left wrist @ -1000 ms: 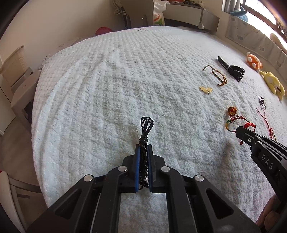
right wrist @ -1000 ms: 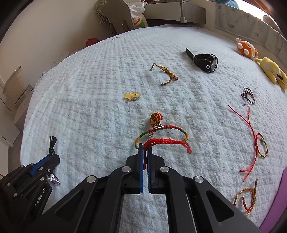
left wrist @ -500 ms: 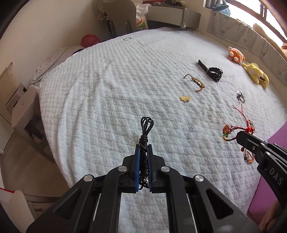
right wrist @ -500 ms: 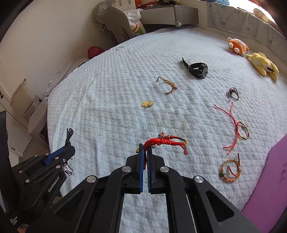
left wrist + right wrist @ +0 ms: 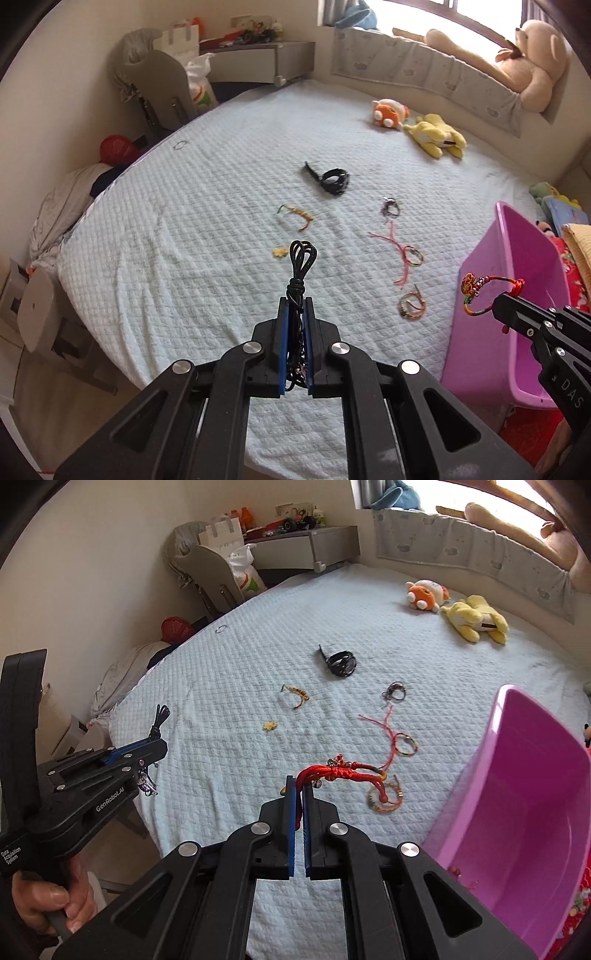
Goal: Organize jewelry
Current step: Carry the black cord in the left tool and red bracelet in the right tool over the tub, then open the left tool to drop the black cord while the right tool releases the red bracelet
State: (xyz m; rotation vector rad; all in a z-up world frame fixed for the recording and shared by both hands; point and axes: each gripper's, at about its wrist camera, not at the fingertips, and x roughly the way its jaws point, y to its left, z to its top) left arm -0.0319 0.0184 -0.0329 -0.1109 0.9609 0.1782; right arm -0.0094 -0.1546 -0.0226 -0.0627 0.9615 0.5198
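The left gripper (image 5: 296, 306) is clamped on a black cord necklace (image 5: 302, 258), whose looped end sticks out past the fingertips toward 12 o'clock, above the white bedspread (image 5: 207, 229). The right gripper (image 5: 299, 788) is clamped on a red braided bracelet (image 5: 341, 771), which juts out toward 2 o'clock; in the left view it hangs in front of the pink tub (image 5: 517, 295) at 3 o'clock. On the bedspread lie a black watch (image 5: 332, 180) at 12 o'clock, a gold chain (image 5: 297, 216) just below it, a small yellow charm (image 5: 279, 252), a red string bracelet (image 5: 400, 251) and a beaded bracelet (image 5: 412, 306) toward 2 o'clock.
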